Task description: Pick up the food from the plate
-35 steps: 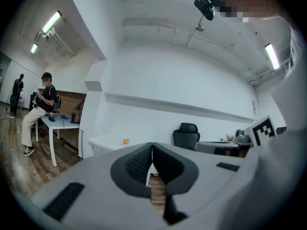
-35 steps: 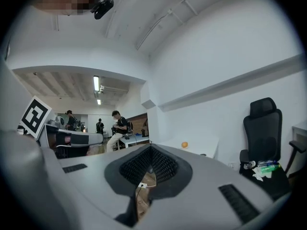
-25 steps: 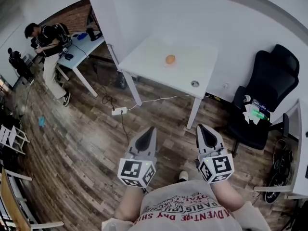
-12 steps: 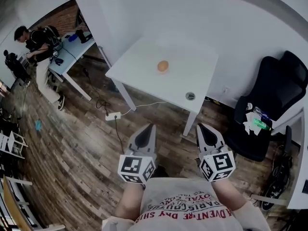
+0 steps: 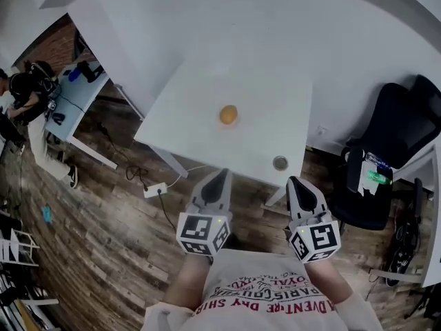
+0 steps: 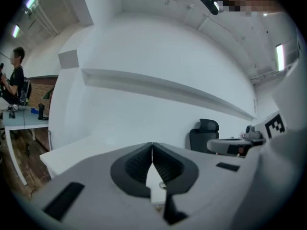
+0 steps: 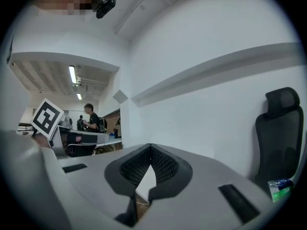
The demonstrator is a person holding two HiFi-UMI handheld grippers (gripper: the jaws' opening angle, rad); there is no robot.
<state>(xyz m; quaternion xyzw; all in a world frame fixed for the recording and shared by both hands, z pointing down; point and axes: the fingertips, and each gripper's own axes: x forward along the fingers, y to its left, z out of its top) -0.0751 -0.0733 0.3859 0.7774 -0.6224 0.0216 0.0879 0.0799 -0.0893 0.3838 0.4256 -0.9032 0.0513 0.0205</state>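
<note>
A round orange piece of food lies near the middle of a white table; any plate under it blends into the white top. In the head view my left gripper and right gripper are side by side at the table's near edge, well short of the food. Both are shut with nothing between their jaws. The left gripper view shows its jaws pressed together, with the table top beyond. In the right gripper view, the tips also meet.
A small round grey object sits near the table's front right corner. A black office chair stands to the right. A power strip and cable lie on the wood floor. A person sits at a desk far left.
The table and food have come closer and lower in the head view. Both grippers, still shut, now reach the table's near edge instead of hanging over bare floor.
</note>
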